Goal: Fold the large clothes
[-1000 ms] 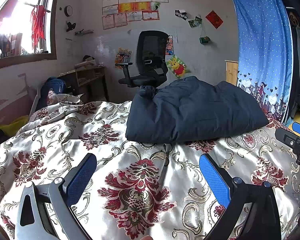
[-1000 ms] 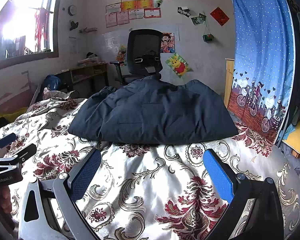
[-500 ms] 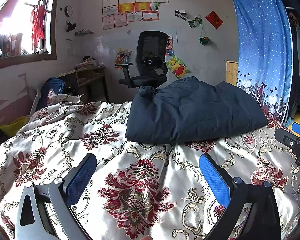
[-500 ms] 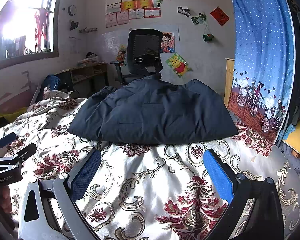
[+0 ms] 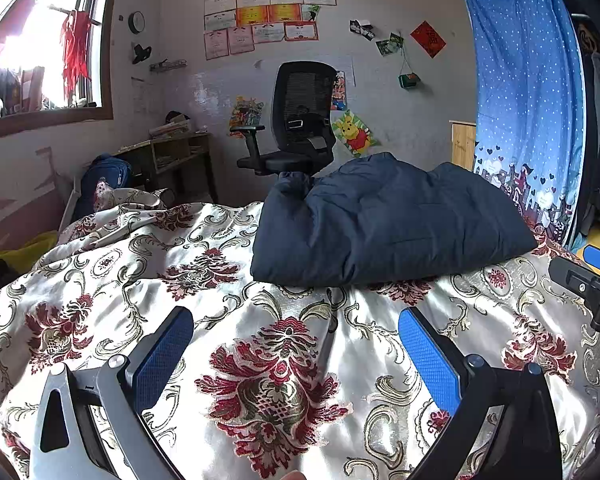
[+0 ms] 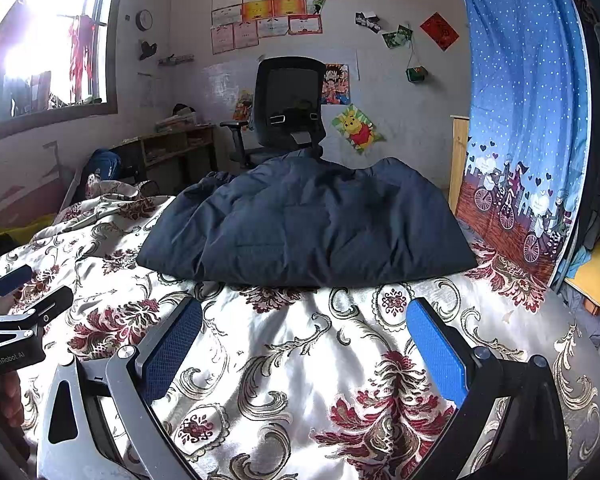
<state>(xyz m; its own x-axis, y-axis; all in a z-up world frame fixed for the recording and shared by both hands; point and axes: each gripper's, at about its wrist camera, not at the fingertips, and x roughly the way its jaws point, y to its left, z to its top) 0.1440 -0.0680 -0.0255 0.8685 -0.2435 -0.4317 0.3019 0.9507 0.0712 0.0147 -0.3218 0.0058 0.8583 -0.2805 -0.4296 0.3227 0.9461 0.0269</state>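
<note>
Lying in a puffy, folded heap, the dark navy padded jacket (image 5: 384,220) sits toward the far end of the bed, on the glossy cream bedspread with dark red floral and gold scroll patterns (image 5: 272,368). In the right wrist view the same jacket (image 6: 308,224) fills the middle of the bed, its near edge running roughly straight across the patterned cover (image 6: 300,360).

The left gripper (image 5: 296,344) hovers low over the bedspread with its blue-padded fingers (image 5: 162,356) spread wide, grasping nothing; the jacket lies ahead and slightly to the right, apart from the fingertips. The right gripper (image 6: 304,340) is likewise released, its blue pads (image 6: 436,348) far apart and nothing between them, with the jacket straight ahead and clear of it. Each gripper shows at the edge of the other's view: the right gripper at the right border of the left wrist view, the left gripper at the left border of the right wrist view, with part of a hand beneath it.

Beyond the bed stands a black mesh-backed office chair (image 5: 296,120) against a pale wall hung with certificates and posters. A blue star-dotted curtain (image 5: 528,92) hangs on the right, and a bright window (image 5: 40,52) is on the left.
</note>
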